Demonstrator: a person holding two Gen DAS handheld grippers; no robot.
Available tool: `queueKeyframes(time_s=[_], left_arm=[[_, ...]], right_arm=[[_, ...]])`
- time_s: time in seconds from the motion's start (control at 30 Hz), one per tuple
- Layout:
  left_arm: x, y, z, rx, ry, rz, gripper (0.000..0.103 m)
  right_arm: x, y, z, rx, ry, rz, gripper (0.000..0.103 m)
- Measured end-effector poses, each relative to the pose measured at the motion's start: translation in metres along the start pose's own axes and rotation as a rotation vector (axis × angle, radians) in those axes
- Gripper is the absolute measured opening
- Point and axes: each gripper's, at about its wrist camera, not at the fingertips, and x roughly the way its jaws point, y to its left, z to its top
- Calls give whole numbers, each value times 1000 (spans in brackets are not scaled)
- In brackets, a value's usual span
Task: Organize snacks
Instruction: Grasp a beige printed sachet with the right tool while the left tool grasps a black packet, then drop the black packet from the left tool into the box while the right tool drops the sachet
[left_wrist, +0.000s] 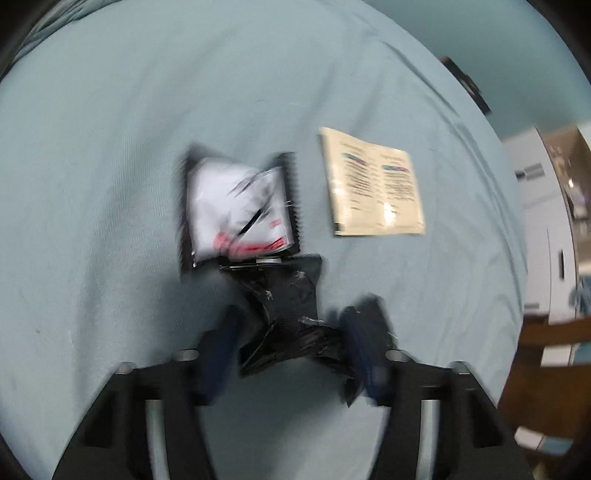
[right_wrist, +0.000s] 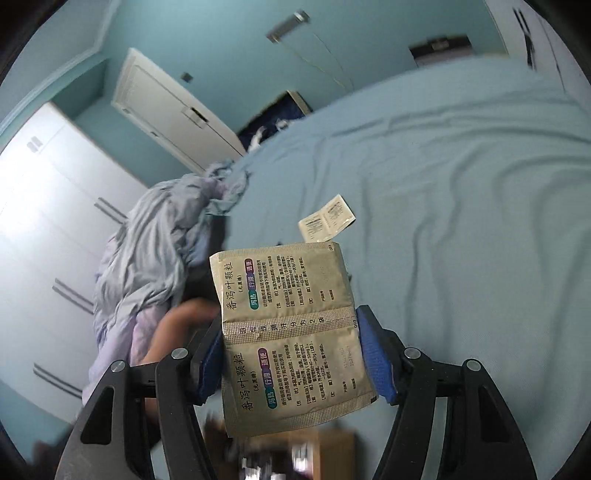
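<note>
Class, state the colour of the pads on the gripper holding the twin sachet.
Blue pads on the right gripper, clearest in the right wrist view.

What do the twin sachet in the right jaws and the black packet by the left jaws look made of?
Twin sachet: likely foil-laminated film with a matte beige-gold finish; it shows a crimped, embossed centre seal and stands stiffly. Black packet: seemingly thin glossy plastic film, creased with bright glints, though motion blur leaves this uncertain.

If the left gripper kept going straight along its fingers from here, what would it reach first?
The left gripper is already around a crumpled black packet. Straight ahead, the next thing is the black-and-white packet on the blue bedsheet. The beige double sachet lies off to the right. Blur leaves depth unclear.
</note>
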Motion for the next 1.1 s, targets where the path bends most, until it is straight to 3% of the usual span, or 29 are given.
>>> queueKeyframes(time_s=[0.07,0.1,0.23,0.5,0.57,0.7,0.8,0.87,1.0,1.1], left_arm=[[-9,5,-4,-3,-12,-31,48],[-15,9,-9,0,-22,-12,36],[-57,22,-35,21,-58,-23,34],[-161,24,-133,268,-150,-64,34],[-189,30,-175,355,-194,-134,34],[-201,32,-240,569,-222,-159,34],[-184,26,-264,657,-195,-115,35],[-177,18,-268,681,-203,-79,37],[-175,11,-262,673,-274,-37,76],[-182,18,-261,657,-340,-20,78]], right_arm=[[-39,-4,-32,6,-68,34,64],[-51,-7,-45,11,-85,41,64],[-82,-18,-95,44,-54,-27,65],[-65,11,-91,-41,6,-62,65],[-61,19,-92,-82,23,-86,65],[-57,35,-86,-132,32,-119,65],[-55,40,-82,-138,28,-153,65],[-57,43,-85,-132,28,-163,65],[-61,47,-90,-149,38,-182,65],[-51,54,-91,-177,55,-191,65]])
